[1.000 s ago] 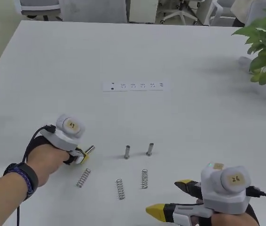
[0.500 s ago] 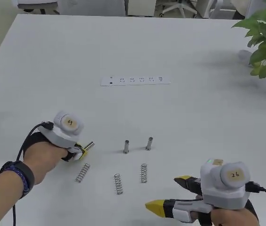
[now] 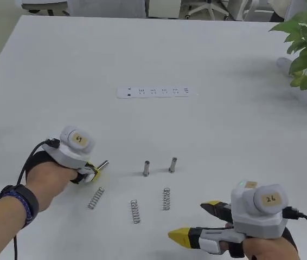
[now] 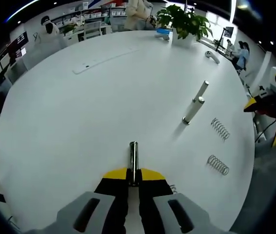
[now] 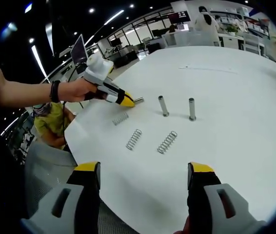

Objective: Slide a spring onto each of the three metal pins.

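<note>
Almost nothing has moved since the earlier frames; the small shift of the picture is the headset's, and the left gripper [image 3: 94, 172] stays clamped on the held pin [image 3: 103, 165], whose free end sticks out past the jaws toward the left standing pin [image 3: 146, 168]. That stillness suggests the first threading has not begun, and no pin carries a spring yet. Taking the left standing pin as the mark, the right standing pin [image 3: 172, 165] is upright just beside it on its right, and the held pin is off to its left, well apart. All three springs lie flat on the table [image 3: 224, 124] on its near side: the left spring [image 3: 96, 197] to the near left, close by the left gripper's tips, the middle spring [image 3: 135, 211] almost straight in front, the right spring [image 3: 166, 199] to the near right. The right gripper [image 3: 194, 221] hovers further to the near right of that pin, jaws spread wide and empty, with the right spring closest to it but apart from its tips. I judge it must next take a spring and bring it to the held pin's free end; a thin coil may roll or slip
</note>
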Available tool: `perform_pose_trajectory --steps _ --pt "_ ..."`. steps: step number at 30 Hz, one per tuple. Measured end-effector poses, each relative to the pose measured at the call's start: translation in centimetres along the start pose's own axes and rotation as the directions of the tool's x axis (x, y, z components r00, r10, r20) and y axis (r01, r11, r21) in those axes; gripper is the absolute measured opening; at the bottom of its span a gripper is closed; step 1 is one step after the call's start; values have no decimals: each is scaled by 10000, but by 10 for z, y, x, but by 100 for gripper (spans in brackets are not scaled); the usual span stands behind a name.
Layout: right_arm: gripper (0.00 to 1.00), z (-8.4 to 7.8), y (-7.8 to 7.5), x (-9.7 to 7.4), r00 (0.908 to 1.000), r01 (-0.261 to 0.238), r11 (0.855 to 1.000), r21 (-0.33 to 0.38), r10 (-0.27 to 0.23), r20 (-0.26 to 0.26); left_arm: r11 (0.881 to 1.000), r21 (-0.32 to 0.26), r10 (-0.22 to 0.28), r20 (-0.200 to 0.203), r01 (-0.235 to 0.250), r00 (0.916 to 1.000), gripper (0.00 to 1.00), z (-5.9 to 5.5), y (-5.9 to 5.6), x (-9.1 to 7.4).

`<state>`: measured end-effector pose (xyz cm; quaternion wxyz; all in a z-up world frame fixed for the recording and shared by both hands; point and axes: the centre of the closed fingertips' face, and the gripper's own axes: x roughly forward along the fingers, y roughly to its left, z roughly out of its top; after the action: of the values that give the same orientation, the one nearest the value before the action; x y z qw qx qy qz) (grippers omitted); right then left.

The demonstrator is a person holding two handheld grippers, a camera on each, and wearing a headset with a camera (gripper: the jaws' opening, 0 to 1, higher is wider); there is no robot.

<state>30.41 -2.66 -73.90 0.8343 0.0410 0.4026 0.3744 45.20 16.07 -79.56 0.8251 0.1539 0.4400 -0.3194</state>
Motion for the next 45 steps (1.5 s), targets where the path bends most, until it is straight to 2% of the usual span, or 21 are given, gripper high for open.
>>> perform_pose_trajectory --steps 15,24,36,45 --pt "69 8 5 8 9998 -190 9994 -277 188 -58 9997 -231 46 228 -41 9997 0 -4 8 -4" --pt "67 18 11 16 9992 -411 9983 -417 411 -10 9996 -289 88 376 -77 9993 0 -4 6 -10" --pt "60 34 18 29 9973 -689 9971 -317 696 213 9991 -406 139 629 -114 9979 0 -4 9 -18" --pt "53 51 27 40 9923 -1096 9940 4 1094 589 9992 -383 167 736 -139 9971 0 -7 8 -25"
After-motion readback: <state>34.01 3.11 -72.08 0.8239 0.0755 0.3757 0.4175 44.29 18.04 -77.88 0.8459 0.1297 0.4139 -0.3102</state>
